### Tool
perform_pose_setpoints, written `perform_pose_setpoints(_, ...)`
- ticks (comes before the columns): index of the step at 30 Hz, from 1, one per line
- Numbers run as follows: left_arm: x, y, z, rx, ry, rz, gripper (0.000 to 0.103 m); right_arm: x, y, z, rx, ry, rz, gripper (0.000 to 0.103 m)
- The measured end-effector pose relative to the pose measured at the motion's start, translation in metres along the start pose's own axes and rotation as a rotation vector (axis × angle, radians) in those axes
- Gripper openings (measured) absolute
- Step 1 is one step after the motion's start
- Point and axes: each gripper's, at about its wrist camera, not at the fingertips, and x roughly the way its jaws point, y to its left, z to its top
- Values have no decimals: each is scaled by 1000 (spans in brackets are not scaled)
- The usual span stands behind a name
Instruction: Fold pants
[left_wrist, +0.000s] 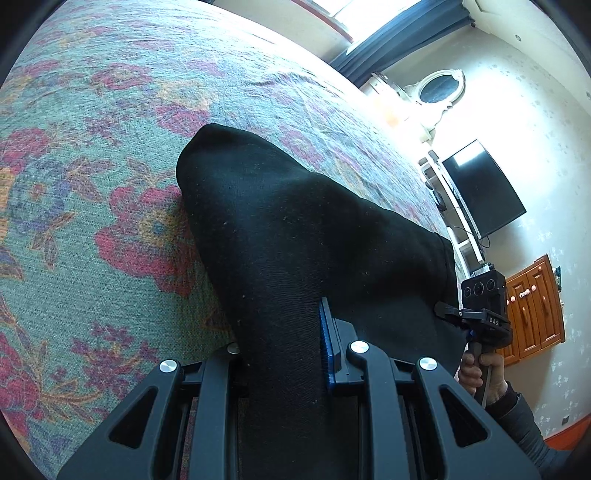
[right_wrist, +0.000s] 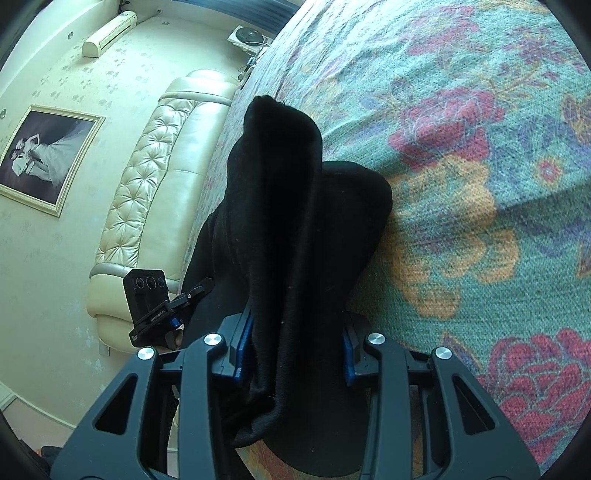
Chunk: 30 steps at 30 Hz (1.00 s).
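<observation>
Plainly the black pants (left_wrist: 295, 236) were soft, limp knit cloth, light enough to hang from two pinches yet thick where layers bunched; judged from their drape, they would sag and slide unless taken at an edge or hem rather than mid-panel. They lay partly on the floral bedspread (left_wrist: 110, 147) and partly lifted, held between both tools. The left gripper (left_wrist: 280, 354) was pinching a thick fold of the fabric, its blue pad visible at the cloth's right side, the other finger hidden behind the fold. The right gripper (right_wrist: 295, 354) was likewise clamped on a bunched double layer, blue pads pressed against either side.

In the left wrist view, the other hand-held unit and the person's hand (left_wrist: 480, 373) sat at four o'clock, with a television (left_wrist: 484, 188) at three o'clock and a wooden cabinet (left_wrist: 532, 306) below it. In the right wrist view a cream tufted headboard (right_wrist: 155, 177) ran from eleven toward eight o'clock, a framed photograph (right_wrist: 48, 155) at nine. Nothing lay on the bedspread near the cloth, so the fold seemed unobstructed.
</observation>
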Motion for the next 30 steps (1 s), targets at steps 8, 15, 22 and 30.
perform_pose_setpoints(8,-10,9,-4,-20,-5,-4,21,10,6,4,1,9,5,36)
perform_pose_setpoints(15,-13,11,-11,-24,-5,-17,23,9,6,1,8,13,14,37)
perform_pose_setpoints(22,-27,19,-22,-61,3,-94,27,-1,3,-3,44,27,14,50)
perform_pose_setpoints(30,-58,30,-37,-90,-34,-121,27,-17,1,-19,77,24,57,61)
